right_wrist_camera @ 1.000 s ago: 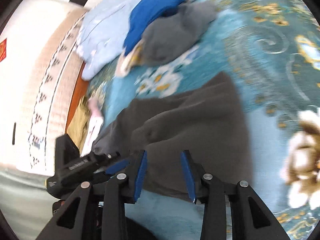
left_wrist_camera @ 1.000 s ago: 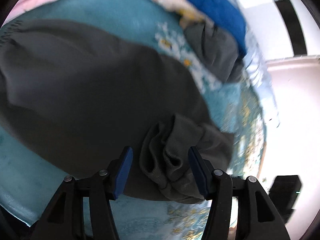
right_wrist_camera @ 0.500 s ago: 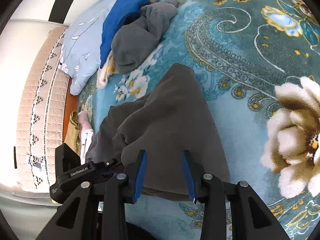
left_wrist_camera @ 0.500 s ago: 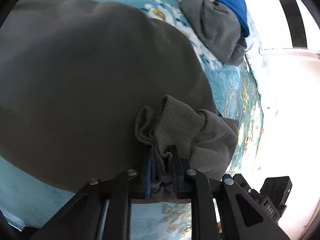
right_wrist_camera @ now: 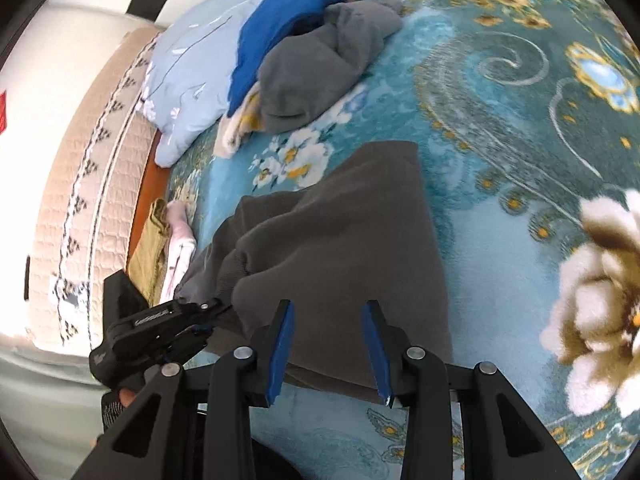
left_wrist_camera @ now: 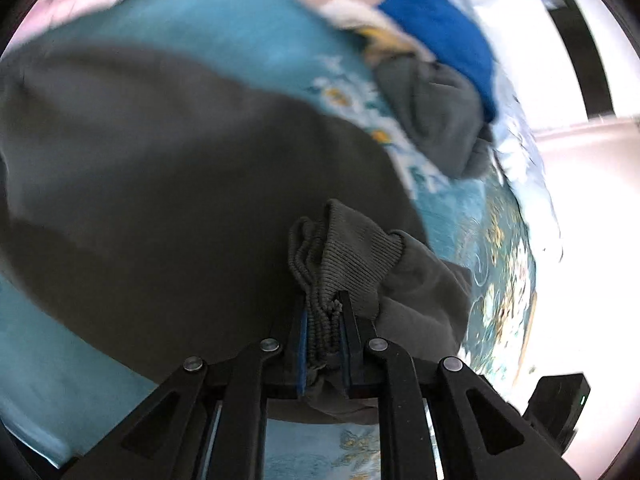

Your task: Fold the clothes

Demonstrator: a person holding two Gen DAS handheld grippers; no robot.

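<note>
The left gripper has its blue-padded jaws pinched tight on the bunched ribbed cuff of a dark grey fleece sweatshirt. The right gripper hovers with jaws wide apart over the sweatshirt's near edge, gripping nothing. The sweatshirt lies spread on a teal floral bedspread, its long axis running from the near side toward the far pile: a crumpled grey garment against a blue one, beside a pale blue pillow.
</note>
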